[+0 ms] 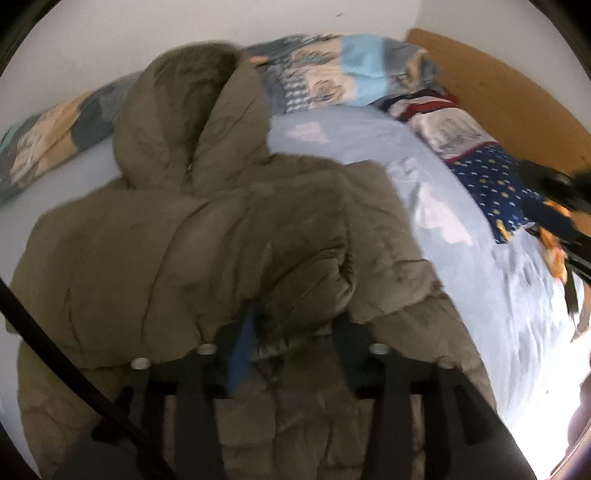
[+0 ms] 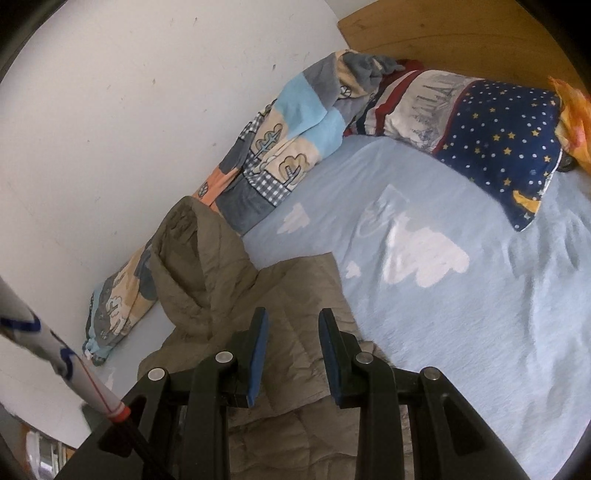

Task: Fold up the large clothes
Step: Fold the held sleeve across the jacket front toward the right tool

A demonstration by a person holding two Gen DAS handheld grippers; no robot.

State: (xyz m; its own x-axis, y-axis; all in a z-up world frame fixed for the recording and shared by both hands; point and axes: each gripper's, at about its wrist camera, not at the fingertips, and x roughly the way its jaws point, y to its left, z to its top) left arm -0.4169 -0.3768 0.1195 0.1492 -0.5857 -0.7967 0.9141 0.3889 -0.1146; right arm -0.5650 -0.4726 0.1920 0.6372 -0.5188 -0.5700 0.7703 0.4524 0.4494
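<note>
An olive-green puffer jacket (image 1: 207, 236) with a hood (image 1: 184, 110) lies on the light blue bed sheet (image 1: 461, 229). My left gripper (image 1: 295, 321) is shut on a fold of the jacket's sleeve, which bunches between its fingers. In the right wrist view the jacket (image 2: 295, 288) lies below my right gripper (image 2: 293, 332), which is open and empty just above the jacket's right side. The hood (image 2: 192, 251) points toward the wall.
A patchwork blanket (image 2: 273, 147) is bunched along the white wall (image 2: 110, 129). A navy star-print pillow (image 2: 509, 147) and a striped pillow (image 2: 413, 99) lie by the wooden headboard (image 2: 443, 33). The sheet (image 2: 461, 295) has white cloud prints. The right gripper shows at the edge of the left view (image 1: 561, 206).
</note>
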